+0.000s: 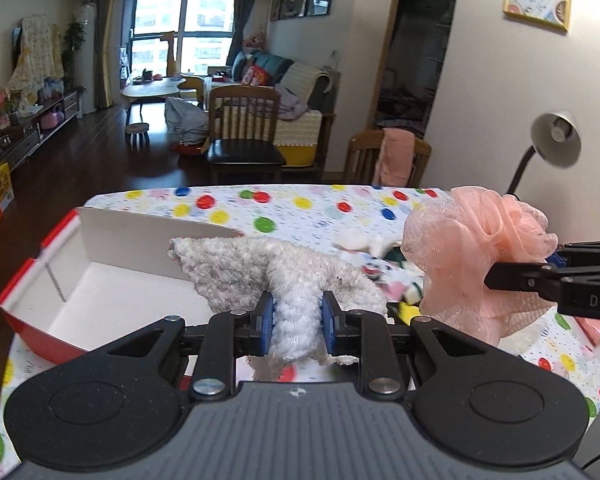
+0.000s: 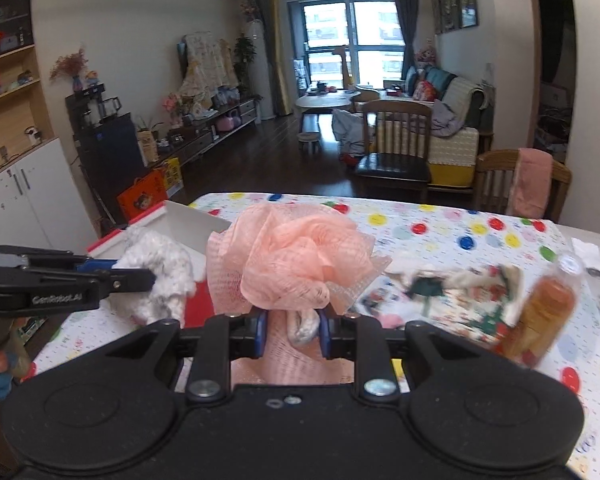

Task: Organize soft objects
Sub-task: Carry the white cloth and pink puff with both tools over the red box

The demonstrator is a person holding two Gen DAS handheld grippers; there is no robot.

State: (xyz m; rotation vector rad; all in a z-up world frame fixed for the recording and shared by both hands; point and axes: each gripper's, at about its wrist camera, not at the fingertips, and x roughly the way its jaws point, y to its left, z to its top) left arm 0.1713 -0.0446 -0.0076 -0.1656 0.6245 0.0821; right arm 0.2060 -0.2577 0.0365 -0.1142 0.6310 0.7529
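My left gripper is shut on a fluffy white cloth and holds it over the near right edge of an open red box with a white inside. The cloth also shows in the right wrist view. My right gripper is shut on a pink mesh bath pouf, lifted above the table. In the left wrist view the pouf hangs to the right of the cloth, with the right gripper's fingers on it.
The table has a polka-dot cloth. A patterned fabric item and a bottle of orange liquid lie right of the pouf. A desk lamp stands at the far right. Wooden chairs stand behind the table.
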